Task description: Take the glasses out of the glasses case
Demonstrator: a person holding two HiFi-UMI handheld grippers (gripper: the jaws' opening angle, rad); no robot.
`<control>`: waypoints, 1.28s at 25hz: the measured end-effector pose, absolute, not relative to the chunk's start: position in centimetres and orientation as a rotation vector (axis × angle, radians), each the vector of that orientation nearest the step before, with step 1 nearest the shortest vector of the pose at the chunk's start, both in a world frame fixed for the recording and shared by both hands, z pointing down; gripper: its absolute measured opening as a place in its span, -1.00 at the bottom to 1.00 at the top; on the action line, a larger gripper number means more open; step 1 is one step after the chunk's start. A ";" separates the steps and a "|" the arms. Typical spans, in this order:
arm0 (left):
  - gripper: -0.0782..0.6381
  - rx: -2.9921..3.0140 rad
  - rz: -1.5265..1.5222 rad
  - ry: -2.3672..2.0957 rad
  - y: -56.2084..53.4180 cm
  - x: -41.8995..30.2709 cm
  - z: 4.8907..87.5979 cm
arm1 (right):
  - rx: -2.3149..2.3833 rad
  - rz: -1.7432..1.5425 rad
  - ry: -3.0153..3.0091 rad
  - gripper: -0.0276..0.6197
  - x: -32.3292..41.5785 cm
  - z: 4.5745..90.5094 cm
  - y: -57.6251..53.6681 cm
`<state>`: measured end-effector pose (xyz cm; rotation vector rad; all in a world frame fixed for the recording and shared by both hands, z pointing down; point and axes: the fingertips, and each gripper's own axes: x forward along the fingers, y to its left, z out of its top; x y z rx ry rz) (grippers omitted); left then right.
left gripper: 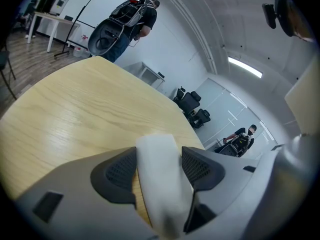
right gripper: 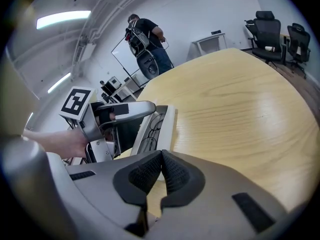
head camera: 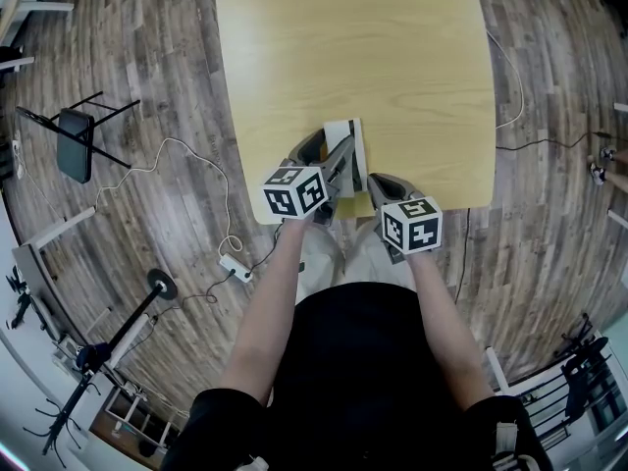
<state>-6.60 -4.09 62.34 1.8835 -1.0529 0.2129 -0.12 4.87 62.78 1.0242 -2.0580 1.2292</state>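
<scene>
An open white glasses case [head camera: 346,143] lies near the front edge of the wooden table [head camera: 392,77]. In the right gripper view, dark-framed glasses [right gripper: 150,130] rest inside the case [right gripper: 168,124]. My left gripper [head camera: 327,158] is at the case's left side. In its own view the left gripper [left gripper: 158,160] is shut on a white part of the case [left gripper: 159,174]. My right gripper [head camera: 381,186] sits just right of the case, apart from it. Its pads [right gripper: 150,173] meet with nothing between them. Which part of the case the left gripper grips is hidden.
The table's front edge [head camera: 432,204] runs right under both grippers. A black chair [head camera: 75,143] and a power strip with cable [head camera: 235,266] are on the wooden floor at left. A person with a backpack [right gripper: 147,44] stands far beyond the table.
</scene>
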 end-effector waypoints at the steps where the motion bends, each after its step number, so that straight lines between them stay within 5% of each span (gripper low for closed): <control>1: 0.03 1.884 0.213 -1.053 -4.1 -6.5 62.3 | 1.024 1.225 -2.059 -0.86 -0.1 62.7 4.8; 32: 0.03 1.926 0.316 -1.288 -3.1 -9.7 59.9 | 0.993 1.169 -2.140 -0.86 -0.5 59.9 3.7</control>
